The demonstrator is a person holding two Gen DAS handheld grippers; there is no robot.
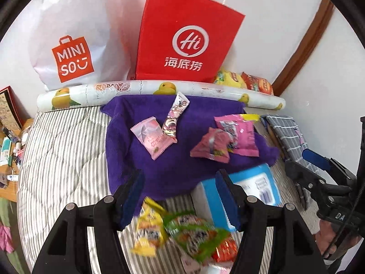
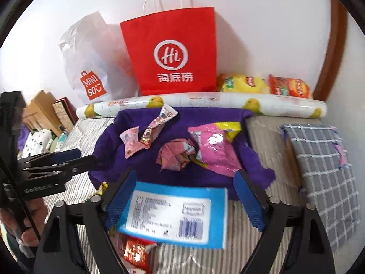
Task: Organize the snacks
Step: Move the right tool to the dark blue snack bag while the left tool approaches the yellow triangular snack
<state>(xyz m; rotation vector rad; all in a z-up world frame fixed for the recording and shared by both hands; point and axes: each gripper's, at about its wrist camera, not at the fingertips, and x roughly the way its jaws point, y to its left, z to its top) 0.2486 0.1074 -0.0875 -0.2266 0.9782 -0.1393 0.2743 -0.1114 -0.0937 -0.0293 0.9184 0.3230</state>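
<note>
Two hand-held grippers hang over a bed with a striped cover [image 1: 59, 150], both with their jaws apart and nothing clamped. The left hand-held gripper [image 1: 182, 196] is over a loose heap of snack packets [image 1: 182, 230], yellow, green and red, lying on the stripes just below its fingertips. The right hand-held gripper [image 2: 184, 196] straddles a blue box [image 2: 173, 214] with a white label, which lies flat on the bed between its fingers [image 2: 248, 203]; the pads do not appear to press on it.

Farther up, a purple towel [image 1: 173, 166] carries four pink packets: a pale pink sachet [image 1: 151, 137], a long stick pack [image 1: 174, 116], a crumpled pink wrapper [image 1: 211, 147] and a larger pink bag [image 1: 241, 137]. So the pink snacks look sorted onto the towel, and the mixed heap and box remain in front of it.

My judgement is that the next pick is from the near pile. To do it well, choose one packet at the heap's edge, come down with the fingers either side of its sealed end, and close only when the neighbours are clear, since these wrappers are slick and drag each other. The box is stiffer; grip across its short sides
</note>
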